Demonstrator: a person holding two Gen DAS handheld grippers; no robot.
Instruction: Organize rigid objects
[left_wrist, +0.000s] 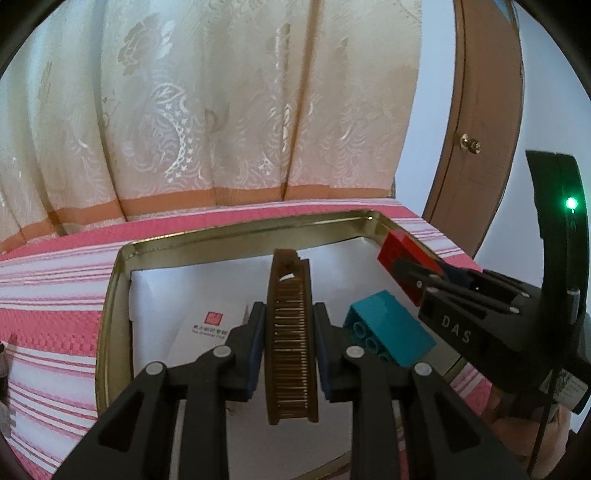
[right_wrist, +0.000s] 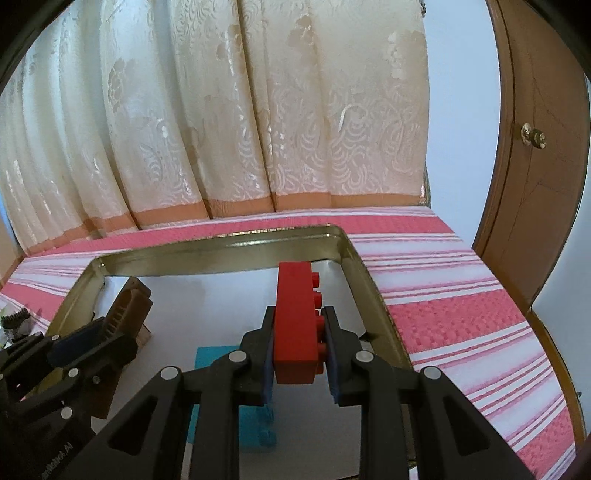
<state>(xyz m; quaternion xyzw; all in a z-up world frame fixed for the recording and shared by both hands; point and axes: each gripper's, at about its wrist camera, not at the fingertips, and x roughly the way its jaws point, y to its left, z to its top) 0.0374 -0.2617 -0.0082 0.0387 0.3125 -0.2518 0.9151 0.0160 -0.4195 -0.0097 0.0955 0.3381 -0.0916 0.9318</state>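
My left gripper (left_wrist: 289, 325) is shut on a brown comb (left_wrist: 291, 339), held edge-up over the gold tin tray (left_wrist: 110, 295). In the right wrist view that comb (right_wrist: 127, 314) and the left gripper (right_wrist: 92, 332) show at the lower left. My right gripper (right_wrist: 300, 328) is shut on a long red brick (right_wrist: 295, 325) with its studs facing right, above the tray (right_wrist: 221, 245). From the left wrist view the red brick (left_wrist: 402, 254) and right gripper (left_wrist: 424, 275) hang near the tray's right rim. A teal brick (left_wrist: 391, 332) lies on the tray's white paper lining, partly hidden under my right gripper (right_wrist: 214, 376).
The tray sits on a pink and white striped cloth (right_wrist: 461, 302). A cream patterned curtain (left_wrist: 221, 110) hangs behind it. A brown wooden door (right_wrist: 535, 166) with a brass knob stands at the right. A printed white card (left_wrist: 210, 325) lies inside the tray.
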